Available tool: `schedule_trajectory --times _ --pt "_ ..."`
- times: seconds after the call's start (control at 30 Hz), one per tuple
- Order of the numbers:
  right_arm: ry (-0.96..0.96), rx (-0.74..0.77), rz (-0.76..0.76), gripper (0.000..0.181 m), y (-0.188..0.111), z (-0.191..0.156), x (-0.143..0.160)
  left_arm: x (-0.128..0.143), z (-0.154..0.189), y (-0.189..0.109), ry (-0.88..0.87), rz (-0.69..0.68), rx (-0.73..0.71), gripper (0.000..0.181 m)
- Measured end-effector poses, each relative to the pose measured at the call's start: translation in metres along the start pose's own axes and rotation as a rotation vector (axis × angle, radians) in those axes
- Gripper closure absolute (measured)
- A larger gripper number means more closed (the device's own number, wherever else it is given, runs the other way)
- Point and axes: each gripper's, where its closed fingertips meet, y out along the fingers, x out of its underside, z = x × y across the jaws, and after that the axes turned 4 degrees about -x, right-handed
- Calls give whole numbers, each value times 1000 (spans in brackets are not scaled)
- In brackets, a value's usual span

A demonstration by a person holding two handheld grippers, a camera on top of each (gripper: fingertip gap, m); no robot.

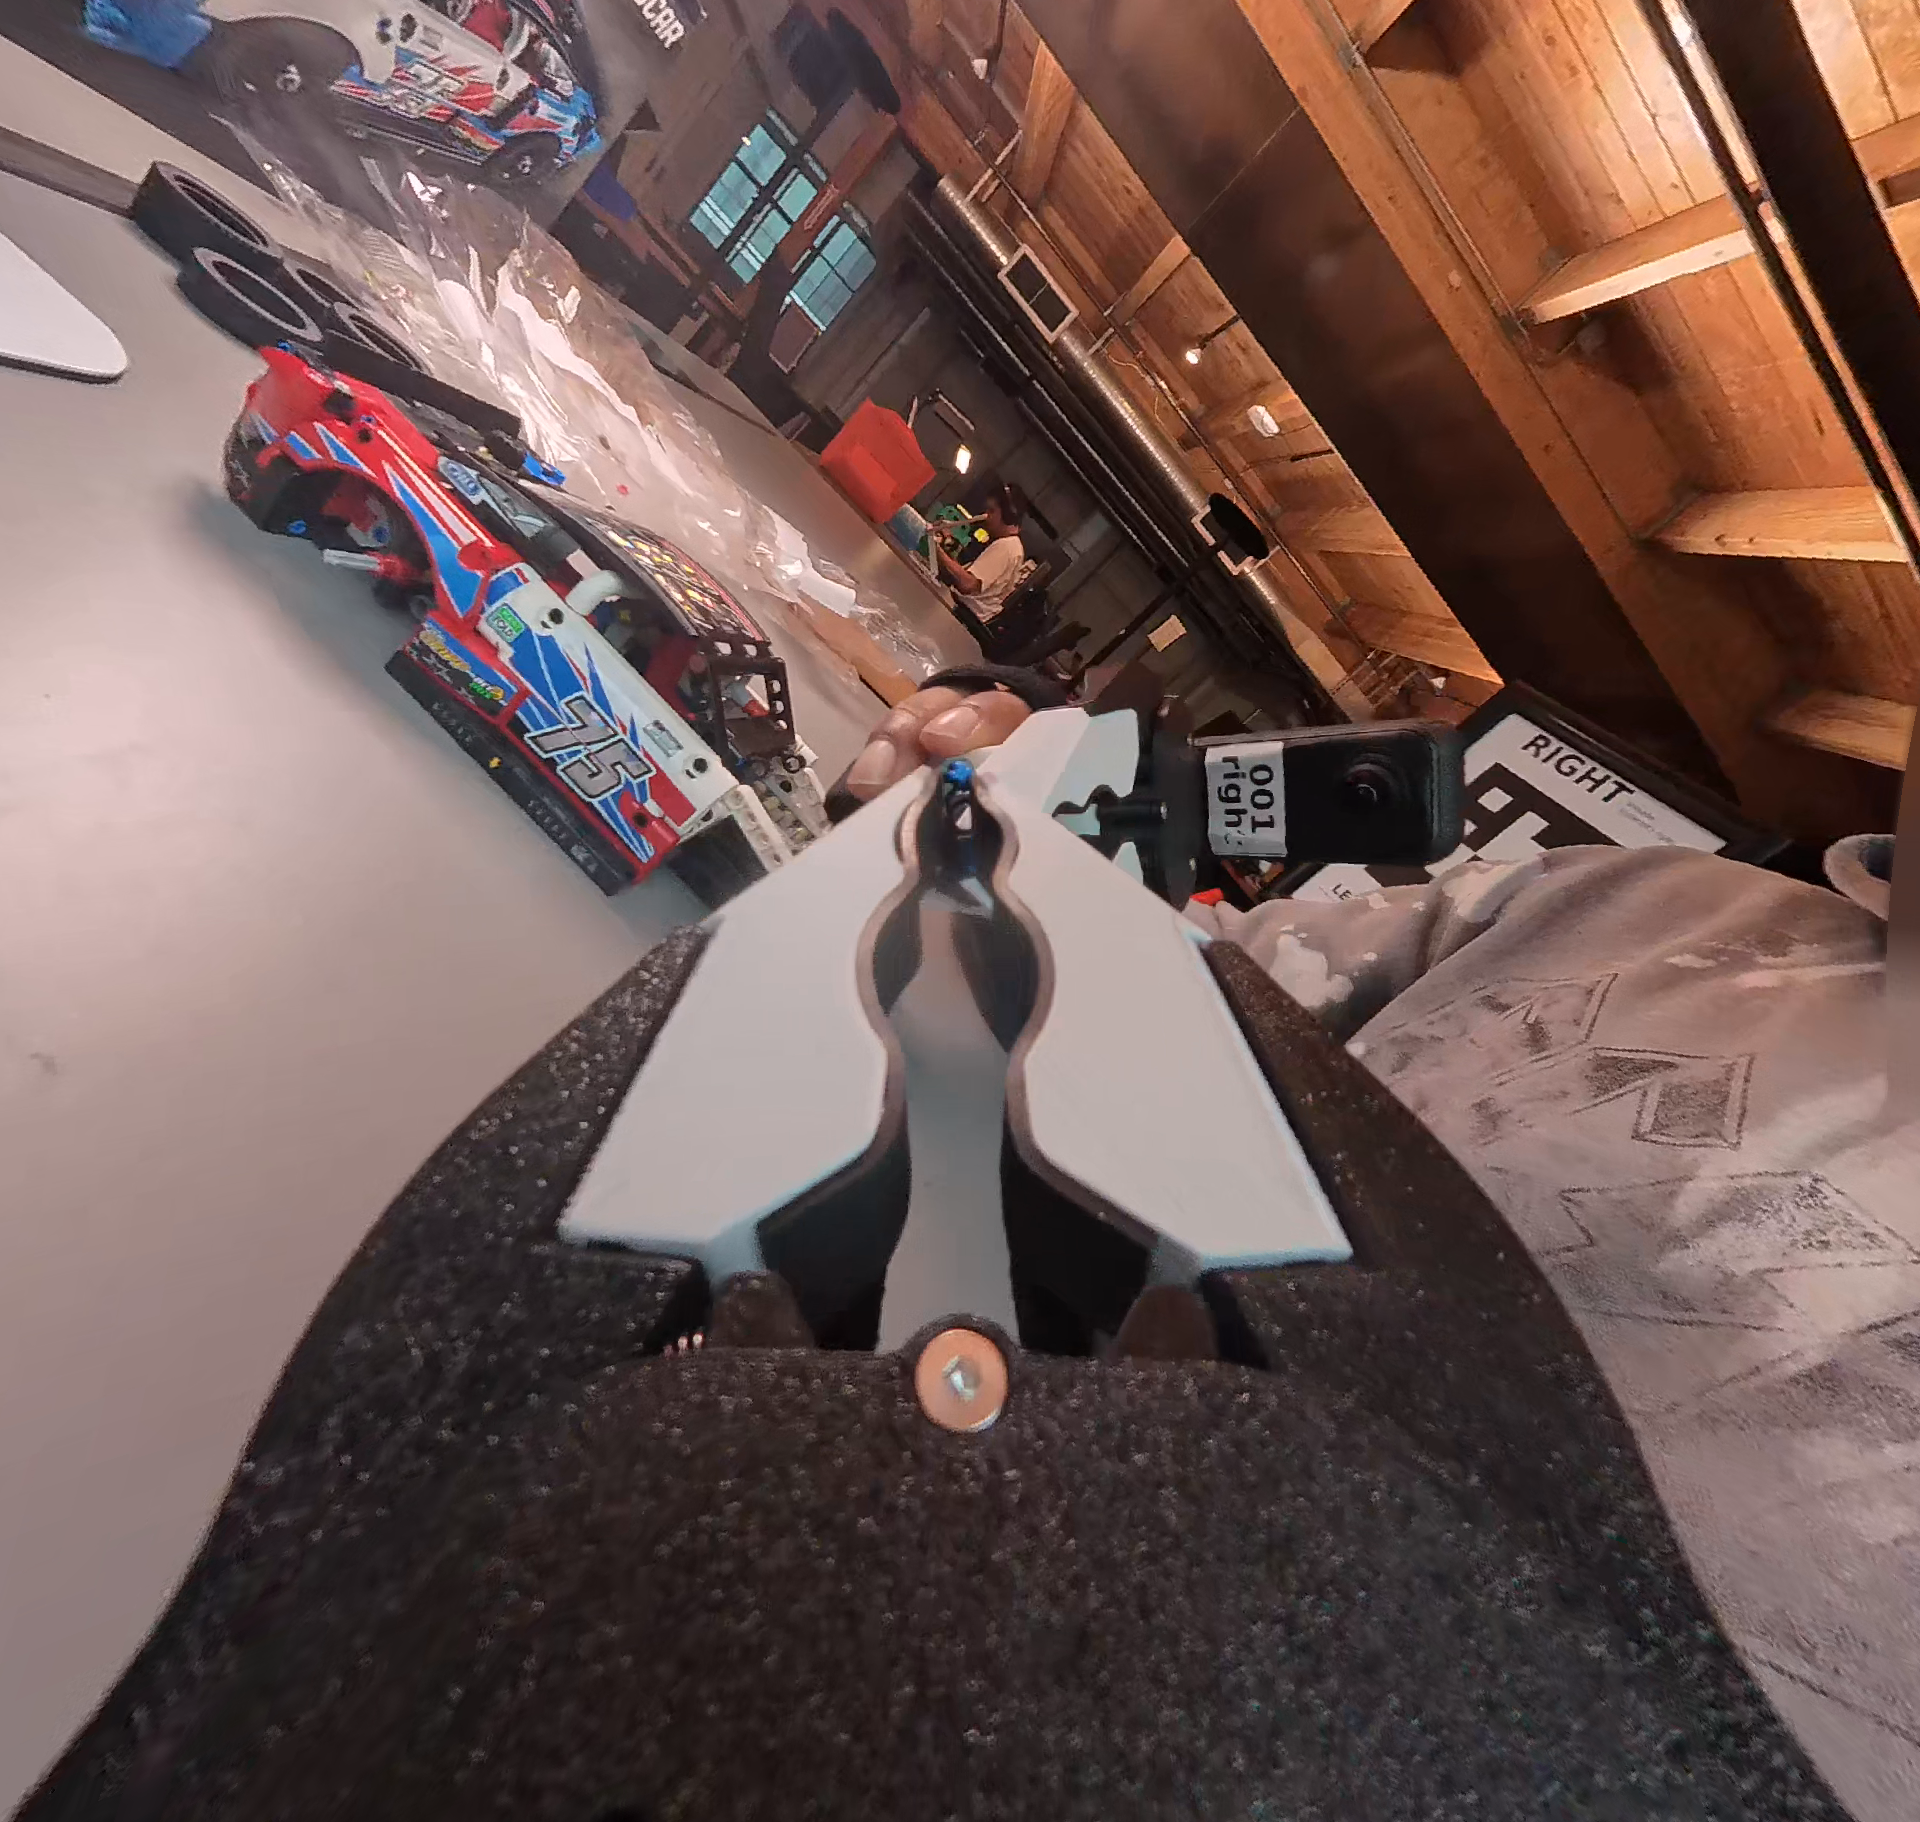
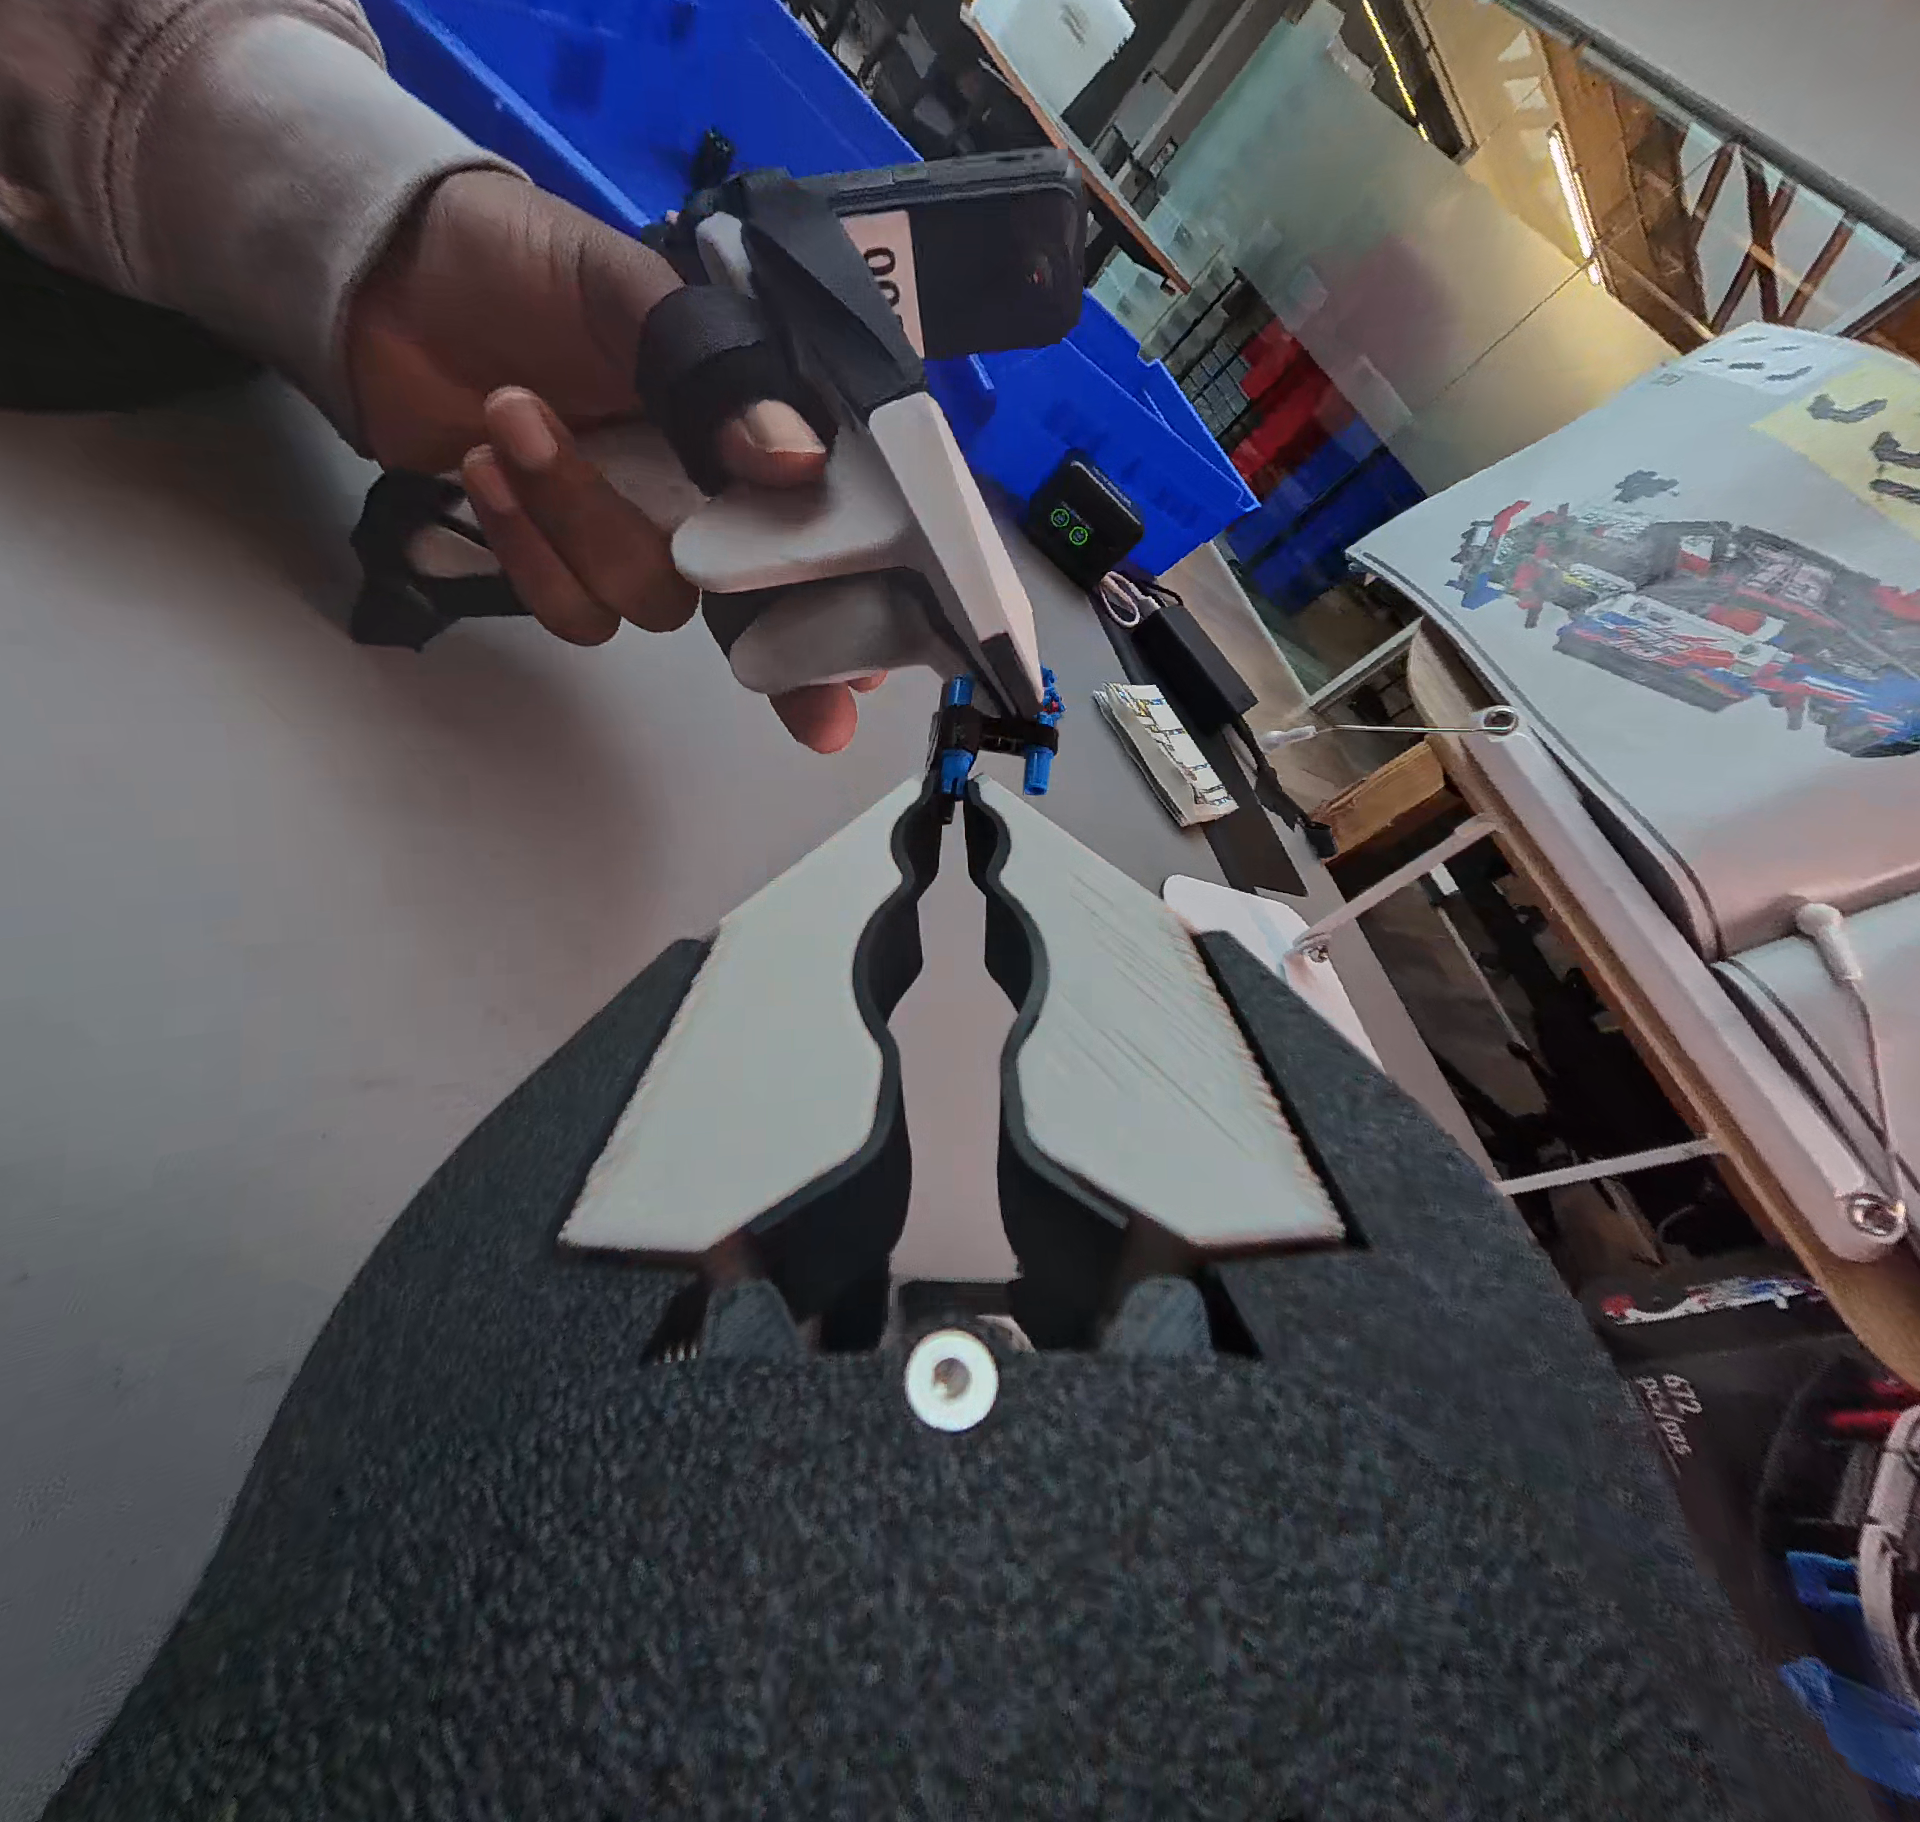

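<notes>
The bench (image 1: 156, 837) is grey and carries everything listed here. At its right edge an open booklet (image 2: 1621, 567) rests on a stand. Blue bins (image 2: 623, 58) stand at the far side. A red, white and blue model car (image 1: 488, 619) sits on the bench to the left of my left tool, well apart from it, with black tyres (image 1: 239, 266) and clear plastic bags (image 1: 582, 401) beyond it.

My left hand (image 2: 540, 401) grips the handle of the left tool (image 2: 1023, 697), with a black strap over one finger. My right tool (image 2: 958, 798) and left tool meet tip to tip above the bench, both on one small part (image 2: 987, 733).

The part is a short black beam with blue pins. My right tool is clamped on its near end, the jaws nearly together with a blue pin between the tips. My left tool (image 1: 956, 796) is also closed on the part (image 1: 956, 785); in the left wrist view only a blue pin and a sliver of black show between the tips. The part is held clear of the bench.

A small black device (image 2: 1081, 525) with green lights lies on the bench beyond the tools, near the bins.
</notes>
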Motion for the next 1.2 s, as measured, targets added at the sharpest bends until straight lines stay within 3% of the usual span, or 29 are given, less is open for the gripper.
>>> schedule_trajectory --times 0.1,0.23,0.3,0.33,0.4,0.47,0.77,1.03,1.2 --pt "-23 15 -14 177 -1 3 4 -4 -4 -4 21 11 -37 181" --pt "-47 25 -23 177 0 3 5 -4 -4 -4 70 -9 -58 142" --pt "-67 16 -32 177 1 -1 6 2 -2 0 81 -47 -57 132" --pt "-77 10 -33 177 2 -3 6 6 -1 2 83 -66 -55 134" --pt "-97 8 -33 177 3 -6 5 10 1 4 94 -90 -53 161" --pt "-110 13 -26 177 2 -5 4 10 -1 3 102 -87 -70 175" --pt "-82 10 -9 177 -1 0 4 8 1 0 167 -99 -85 176" --pt "118 -21 61 181 -14 15 1 -13 0 -17 202 -36 -96 176" --pt "114 -50 89 168 -12 7 -7 4 4 -6 175 -88 -53 176"
